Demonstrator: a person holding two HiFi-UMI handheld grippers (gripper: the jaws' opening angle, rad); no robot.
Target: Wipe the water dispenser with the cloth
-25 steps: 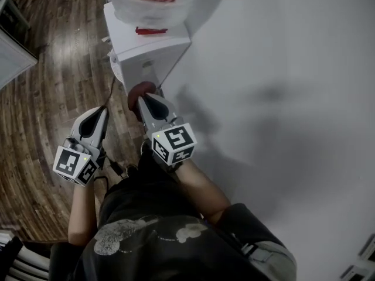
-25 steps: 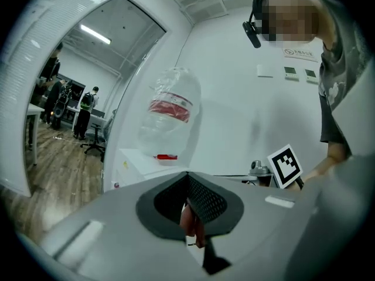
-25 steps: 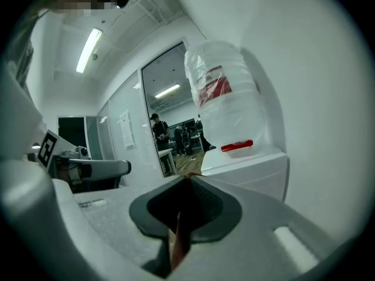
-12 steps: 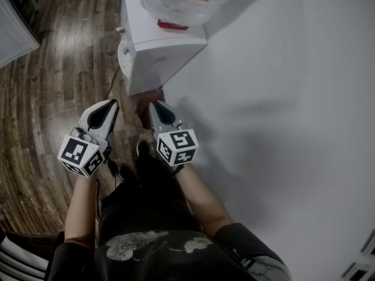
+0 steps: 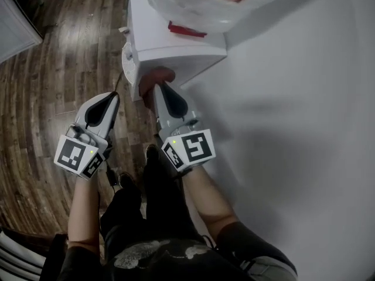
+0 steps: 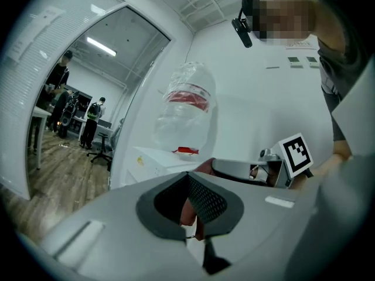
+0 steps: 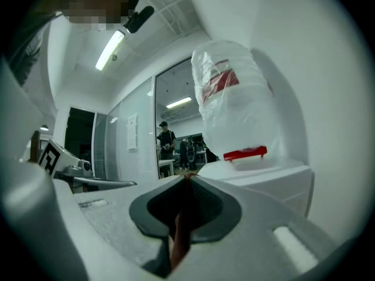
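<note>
Head view down, gripper views upward, close, sharing water dispenser (image 5: pixel 170 43)

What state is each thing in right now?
Reddish-brown cloth: gripped, bunched up.
White box-shaped water dispenser: upright, loaded.
Clear plastic-wrapped water bottle: seated on top.
Right tongs: shut on that cloth, at the dispenser's side.
Left tongs: shut, empty.

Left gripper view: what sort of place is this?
Probably an office or lab workspace: a white water dispenser topped by a bagged bottle stands against the wall, and past a glass partition there are an office chair and standing people.
</note>
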